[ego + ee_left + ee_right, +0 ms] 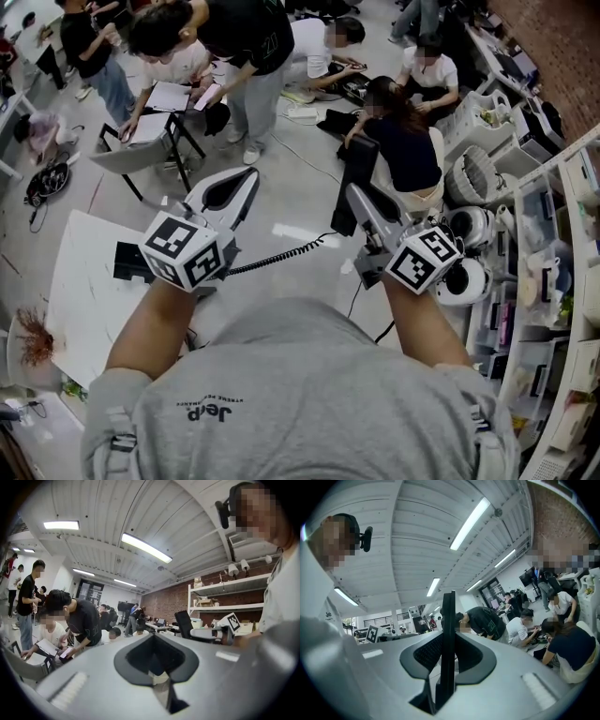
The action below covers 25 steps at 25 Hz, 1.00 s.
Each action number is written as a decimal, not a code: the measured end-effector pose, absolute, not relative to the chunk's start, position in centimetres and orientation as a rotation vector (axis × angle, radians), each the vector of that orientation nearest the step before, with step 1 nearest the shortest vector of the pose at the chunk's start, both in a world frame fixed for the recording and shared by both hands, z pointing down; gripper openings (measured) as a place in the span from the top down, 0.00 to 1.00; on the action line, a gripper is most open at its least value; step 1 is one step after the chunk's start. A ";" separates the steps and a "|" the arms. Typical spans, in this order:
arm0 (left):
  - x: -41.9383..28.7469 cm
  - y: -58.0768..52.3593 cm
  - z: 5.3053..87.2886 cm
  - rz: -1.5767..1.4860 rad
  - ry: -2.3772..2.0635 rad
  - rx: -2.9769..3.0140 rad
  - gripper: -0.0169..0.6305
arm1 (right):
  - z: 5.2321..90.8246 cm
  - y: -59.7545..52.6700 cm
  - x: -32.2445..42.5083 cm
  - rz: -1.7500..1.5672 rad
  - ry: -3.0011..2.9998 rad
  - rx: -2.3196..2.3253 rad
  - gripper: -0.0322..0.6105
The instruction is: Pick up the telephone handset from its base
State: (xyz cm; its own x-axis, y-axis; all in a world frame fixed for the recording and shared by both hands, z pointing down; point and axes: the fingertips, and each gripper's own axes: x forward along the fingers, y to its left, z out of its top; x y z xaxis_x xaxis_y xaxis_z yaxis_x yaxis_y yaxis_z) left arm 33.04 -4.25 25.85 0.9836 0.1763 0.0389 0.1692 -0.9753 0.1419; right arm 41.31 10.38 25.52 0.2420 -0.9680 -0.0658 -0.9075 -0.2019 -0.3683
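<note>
My right gripper [354,193] is shut on the black telephone handset [348,199], held in the air above the floor. In the right gripper view the handset [448,620] stands as a thin upright slab pinched between the jaws. A black coiled cord [281,253] runs left from it to the black phone base [129,261] on the white table [84,309]. My left gripper [246,178] hovers beside the base with its jaws together and nothing between them [157,639]. Both grippers point level.
Several people stand or sit on the floor ahead, one in a dark top [405,141] just beyond the handset. Shelves [553,281] with white rounded items [466,253] line the right. A folding stand [150,141] is at the upper left.
</note>
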 end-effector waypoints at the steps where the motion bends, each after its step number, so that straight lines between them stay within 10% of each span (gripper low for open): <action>1: 33.0 -4.2 25.8 0.076 0.265 2.991 0.89 | 25.5 10.4 41.3 -0.256 1.733 -2.190 0.83; 25: 33.3 -3.4 24.4 0.044 0.279 2.989 0.89 | 24.5 10.5 41.9 -0.237 1.761 -2.190 0.83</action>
State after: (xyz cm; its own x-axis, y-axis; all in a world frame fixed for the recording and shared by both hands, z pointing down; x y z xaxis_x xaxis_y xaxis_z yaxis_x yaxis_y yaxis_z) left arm 33.26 -3.44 24.37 0.9824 0.1862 0.0163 0.1821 -0.9731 0.1410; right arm 41.89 10.53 24.52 0.2268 -0.9714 -0.0702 -0.9184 -0.1893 -0.3473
